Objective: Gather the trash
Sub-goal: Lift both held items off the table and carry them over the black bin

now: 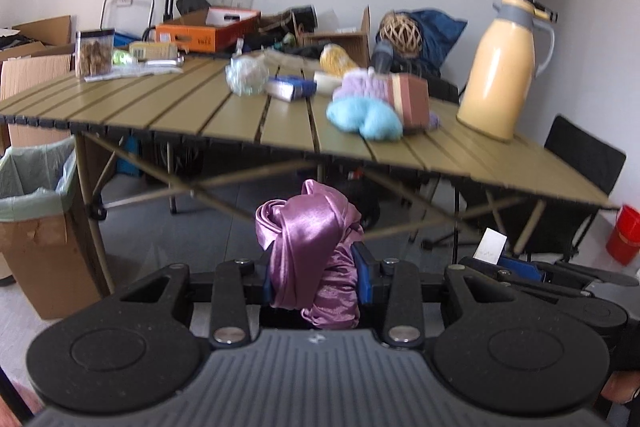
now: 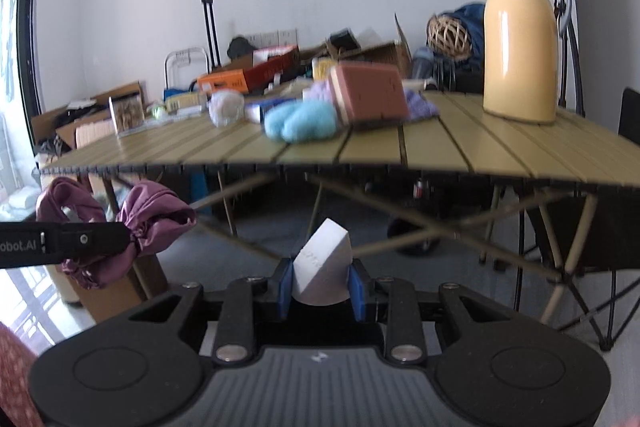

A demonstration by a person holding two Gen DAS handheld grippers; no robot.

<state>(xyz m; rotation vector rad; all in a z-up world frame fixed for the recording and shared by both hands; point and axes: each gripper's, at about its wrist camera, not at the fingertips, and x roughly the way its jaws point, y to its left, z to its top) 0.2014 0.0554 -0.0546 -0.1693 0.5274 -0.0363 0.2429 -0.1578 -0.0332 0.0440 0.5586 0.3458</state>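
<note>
Between the blue pads, nearest: the left gripper is clamping a crumpled bundle of shiny pink satin cloth, jaws squeezed narrow on it so the slippery fabric is not sliding out.
Right gripper: its jaws are pinching a folded piece of white card, which is standing up at a tilt between the pads; it is also showing at four o'clock in the left view.
Carrying height: both loads are hanging below the table edge, well apart from the tabletop, probably because they are heading for the bin rather than the table.
Bin, nine o'clock in the left view: a cardboard box lined with a pale green plastic bag is standing on the floor beside the table leg, mouth open, likely the place for trash.
Olive slatted folding table, twelve o'clock: it is bearing clutter, perhaps waiting for collection.
On it, near to far: a fluffy light-blue cloth is lying against a brown box; a crumpled clear plastic bag is sitting further back.
Two o'clock: a tall yellow thermos jug is standing upright.
</note>
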